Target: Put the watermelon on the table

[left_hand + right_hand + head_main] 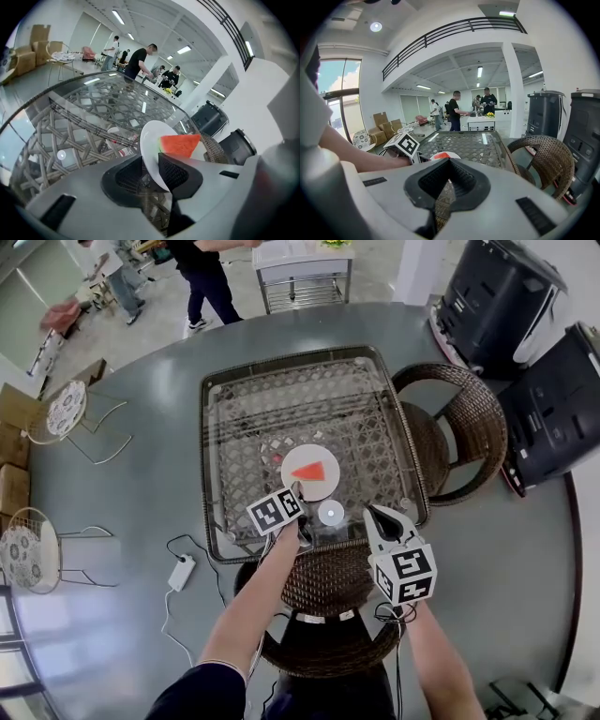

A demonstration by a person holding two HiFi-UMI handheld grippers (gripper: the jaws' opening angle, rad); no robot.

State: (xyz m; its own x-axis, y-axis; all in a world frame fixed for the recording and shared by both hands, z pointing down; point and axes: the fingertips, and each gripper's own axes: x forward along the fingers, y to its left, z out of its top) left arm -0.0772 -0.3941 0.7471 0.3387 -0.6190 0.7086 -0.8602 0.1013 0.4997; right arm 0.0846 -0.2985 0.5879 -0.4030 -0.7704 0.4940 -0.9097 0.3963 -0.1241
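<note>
**A:** Where is the watermelon point(307, 471)?

**B:** It's a red wedge on a white plate point(328, 487). The plate is on the glass tabletop point(272, 399), in the lower middle of the head view and close to the near edge. From above it looks flat on the glass.

**A:** Is anything gripping it?

**B:** I don't think so. The left claw point(298, 493) is at the plate's lower-left rim. In the left gripper view its jaws stand apart with the rim between them, and the pads don't appear to press on it. The right claw point(378, 517) hangs just right of the plate, well apart from it, with its jaws drawn together on nothing.

**A:** So how far along is the task?

**B:** Nearly done, I'd say. The fruit is down on the tabletop, carried by its plate. What's left looks small: draw the left claw back off the rim without tipping or dragging the plate. I can't tell whether the rim touches either pad, so that pull-back needs care.
</note>
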